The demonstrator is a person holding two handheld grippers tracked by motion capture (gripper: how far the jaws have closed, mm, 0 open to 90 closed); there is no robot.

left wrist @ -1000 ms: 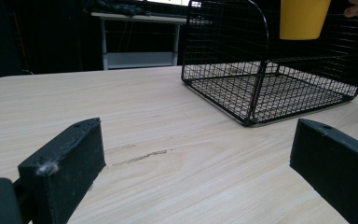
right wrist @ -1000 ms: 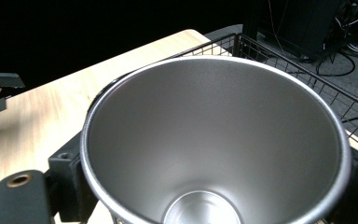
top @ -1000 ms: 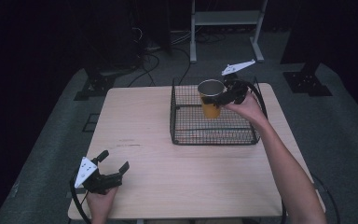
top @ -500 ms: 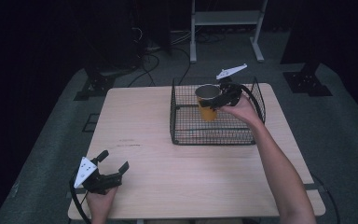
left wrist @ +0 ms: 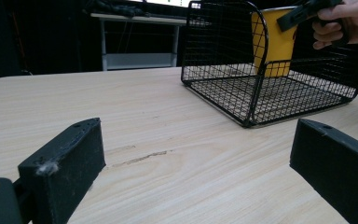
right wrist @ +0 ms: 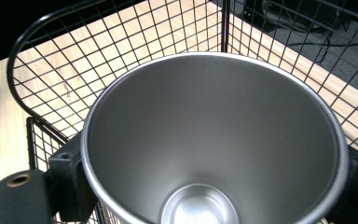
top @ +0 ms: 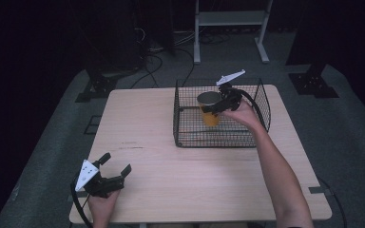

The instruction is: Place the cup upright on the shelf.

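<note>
Holding the yellow cup by its sides, the right gripper keeps it inside the wire basket, maybe just above the floor. Far away, the left gripper rests on the table, jaws spread wide.

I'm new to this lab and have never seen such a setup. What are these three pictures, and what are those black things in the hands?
A person holds a hand-operated two-jaw gripper in each hand. One picture looks down from above the wooden table; the other two come from cameras riding on each gripper. The left gripper rests open near the table's front corner, holding nothing. The right gripper is clamped around a yellow cup with a shiny metal inside, holding it within the black wire basket, the other thing on the table.
</note>
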